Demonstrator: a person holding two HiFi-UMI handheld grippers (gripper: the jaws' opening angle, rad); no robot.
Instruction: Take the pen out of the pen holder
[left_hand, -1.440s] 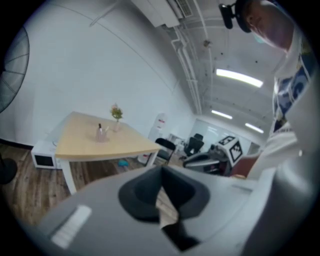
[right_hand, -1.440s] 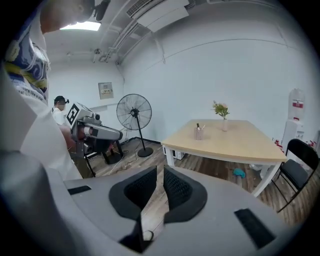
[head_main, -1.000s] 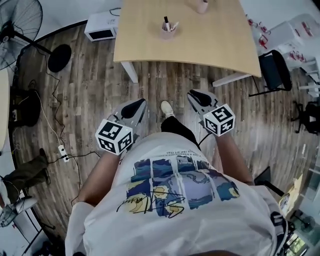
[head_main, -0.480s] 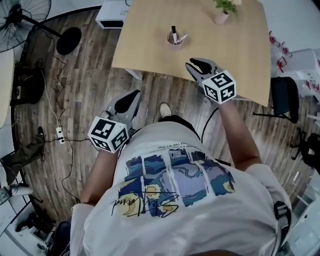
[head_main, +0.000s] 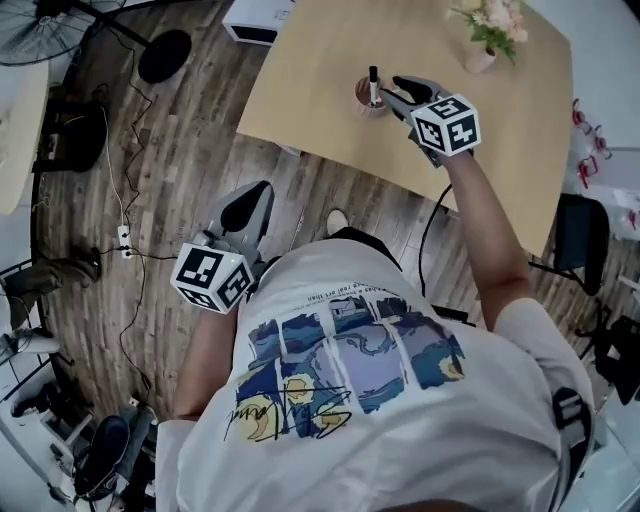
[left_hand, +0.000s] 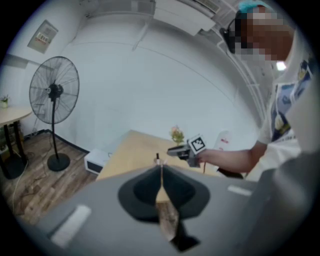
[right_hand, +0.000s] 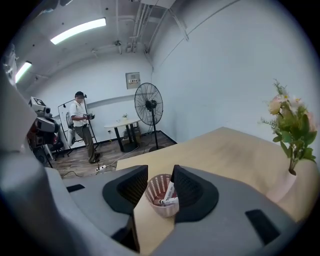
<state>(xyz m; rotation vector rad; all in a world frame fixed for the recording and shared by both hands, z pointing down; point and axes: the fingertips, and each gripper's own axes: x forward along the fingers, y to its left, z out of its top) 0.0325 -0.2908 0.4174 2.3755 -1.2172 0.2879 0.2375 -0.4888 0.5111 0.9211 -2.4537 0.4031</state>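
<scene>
Pen (head_main: 373, 80) stands upright in the pink mesh holder (right_hand: 161, 200), dark top up, with a white marker (right_hand: 170, 189) leaning beside it in the same cup. The holder sits on the pale wood worktop (head_main: 320, 100), well apart from the flower vase (head_main: 482, 58) near the far corner. The right claw (head_main: 395, 90) is stretched out over the worktop, tips just beside the holder. Its jaws are opening and already stand wide. From its own view the holder shows in the gap between them, and no pad is pressing on the pen or the cup. The left claw (head_main: 260, 192) hangs back over the wood floor, short of the worktop's edge, its jaws pressed together with nothing in them. A standing fan (left_hand: 52, 92) is off by the wall.
</scene>
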